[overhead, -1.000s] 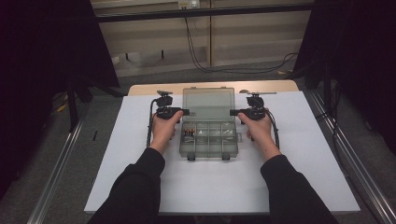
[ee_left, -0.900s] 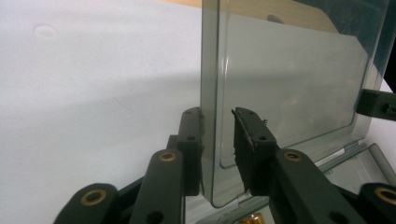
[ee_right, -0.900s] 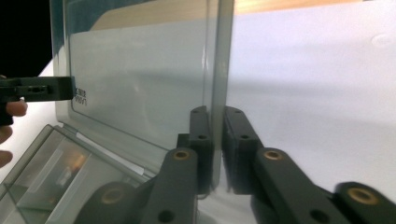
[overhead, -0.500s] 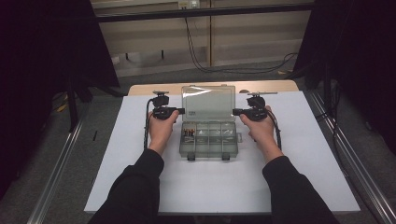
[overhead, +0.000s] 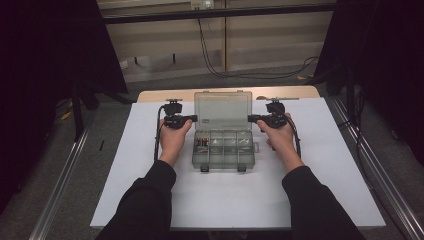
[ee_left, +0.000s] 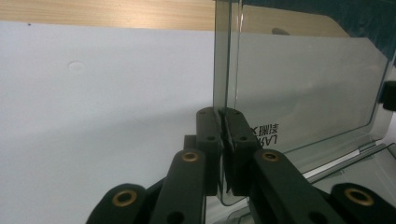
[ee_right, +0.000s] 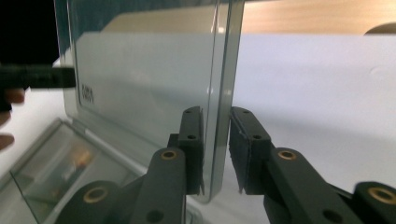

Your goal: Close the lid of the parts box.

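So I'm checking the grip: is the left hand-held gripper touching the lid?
Touching: the left gripper view shows the left hand-held gripper pinching the lid edge.

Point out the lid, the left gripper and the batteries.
lid (overhead: 223,109), high view, middle of the raised clear panel
left gripper (ee_left: 223,140), left gripper view, between its jaws
batteries (overhead: 202,142), high view, in the box's left compartment

Left hand-held gripper clamped shut, right hand-held gripper slightly parted, both forearms extended forward
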Available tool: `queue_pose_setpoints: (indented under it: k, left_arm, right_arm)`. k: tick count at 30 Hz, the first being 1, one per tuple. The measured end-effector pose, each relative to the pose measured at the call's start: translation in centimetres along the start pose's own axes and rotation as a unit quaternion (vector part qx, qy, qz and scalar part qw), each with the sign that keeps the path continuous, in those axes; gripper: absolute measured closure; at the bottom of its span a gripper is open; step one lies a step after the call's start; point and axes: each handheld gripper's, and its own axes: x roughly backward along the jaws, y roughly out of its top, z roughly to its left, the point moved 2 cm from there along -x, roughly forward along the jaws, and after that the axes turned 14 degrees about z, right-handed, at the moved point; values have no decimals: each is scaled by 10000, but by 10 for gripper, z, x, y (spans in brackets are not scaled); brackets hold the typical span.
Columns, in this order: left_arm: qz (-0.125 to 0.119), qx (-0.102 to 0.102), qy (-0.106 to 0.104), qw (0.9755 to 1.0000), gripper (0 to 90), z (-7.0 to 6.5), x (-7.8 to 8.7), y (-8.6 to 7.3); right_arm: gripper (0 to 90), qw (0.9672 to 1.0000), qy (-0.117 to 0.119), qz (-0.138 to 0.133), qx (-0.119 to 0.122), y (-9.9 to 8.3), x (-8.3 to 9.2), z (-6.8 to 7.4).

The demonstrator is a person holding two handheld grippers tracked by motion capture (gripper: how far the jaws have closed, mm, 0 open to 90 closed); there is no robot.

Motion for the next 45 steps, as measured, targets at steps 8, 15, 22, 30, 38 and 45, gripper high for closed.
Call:
queue_pose_setpoints:
  k: [8, 15, 22, 30, 38, 45]
  left_arm:
    - [-19, -21, 72, 10000, 864, -1, 1, 0]
    - [-41, -88, 68, 9999, 864, -1, 1, -2]
    - [-77, -41, 100, 9999, 862, -3, 1, -2]
    - [-160, 99, -260, 9995, 775, 4, 7, -4]
    - [-557, 781, -806, 9921, 822, 16, 28, 3]
    - [-314, 696, -435, 9961, 900, 12, 16, 18]
  right_arm:
    - [741, 9993, -285, -178, -140, 27, 7, 5]
    - [792, 9986, -469, -12, -255, 38, 3, 5]
    - [858, 9990, -383, -44, -221, 35, 8, 4]
    - [862, 9986, -461, -244, -79, 29, 13, 9]
    - [862, 9979, -512, -391, 59, 24, 16, 12]
    - [861, 9976, -492, -441, 221, 20, 20, 13]
